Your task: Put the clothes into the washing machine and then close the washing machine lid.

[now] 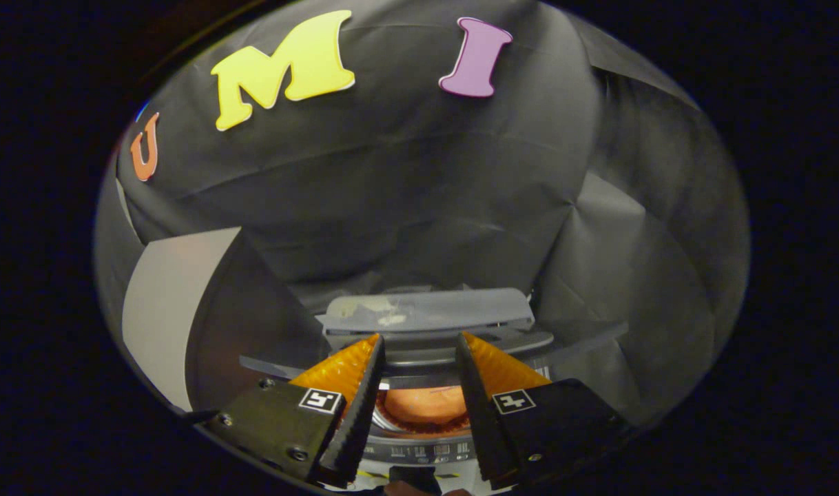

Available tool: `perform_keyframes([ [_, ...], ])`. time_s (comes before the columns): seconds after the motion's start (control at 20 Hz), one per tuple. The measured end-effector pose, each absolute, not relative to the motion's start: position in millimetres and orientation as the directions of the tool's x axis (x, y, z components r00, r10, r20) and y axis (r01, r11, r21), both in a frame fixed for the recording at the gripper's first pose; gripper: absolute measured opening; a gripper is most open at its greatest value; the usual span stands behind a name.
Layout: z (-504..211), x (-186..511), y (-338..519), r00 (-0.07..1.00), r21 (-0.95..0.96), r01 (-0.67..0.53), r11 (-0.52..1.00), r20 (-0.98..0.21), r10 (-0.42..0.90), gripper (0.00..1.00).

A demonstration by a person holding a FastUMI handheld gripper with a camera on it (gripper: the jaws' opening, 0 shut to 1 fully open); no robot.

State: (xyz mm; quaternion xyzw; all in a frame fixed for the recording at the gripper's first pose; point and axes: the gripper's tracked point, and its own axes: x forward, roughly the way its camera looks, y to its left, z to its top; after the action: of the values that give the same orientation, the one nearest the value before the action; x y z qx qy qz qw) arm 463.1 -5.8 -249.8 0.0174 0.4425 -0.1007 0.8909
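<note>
A small washing machine [419, 451] stands just below and ahead of my fingers, its control strip nearest me. Its grey lid [426, 310] is raised and stands beyond the fingertips. Between the fingers I see down into the round drum, where orange cloth [423, 405] lies. My gripper [419, 339] hovers above the drum opening, open, with a wide gap and nothing held between its fingers [354, 386].
Black booth cloth hangs close behind the machine and wraps round to the right. A pale grey panel [164, 310] stands to the left of the machine.
</note>
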Motion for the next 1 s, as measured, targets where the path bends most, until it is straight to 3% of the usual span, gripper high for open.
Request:
perform_keyframes([
  [0.35,-215.8,335.3,18.2,0.638,-0.044,0.211,0.976,-0.750,-0.172,0.66],
  [0.9,-115.9,149.4,69.9,0.835,-0.072,0.154,0.986,-0.524,-0.168,0.66],
  [1.0,-98.1,125.6,78.1,0.863,-0.075,0.135,0.988,-0.481,-0.154,0.71],
])
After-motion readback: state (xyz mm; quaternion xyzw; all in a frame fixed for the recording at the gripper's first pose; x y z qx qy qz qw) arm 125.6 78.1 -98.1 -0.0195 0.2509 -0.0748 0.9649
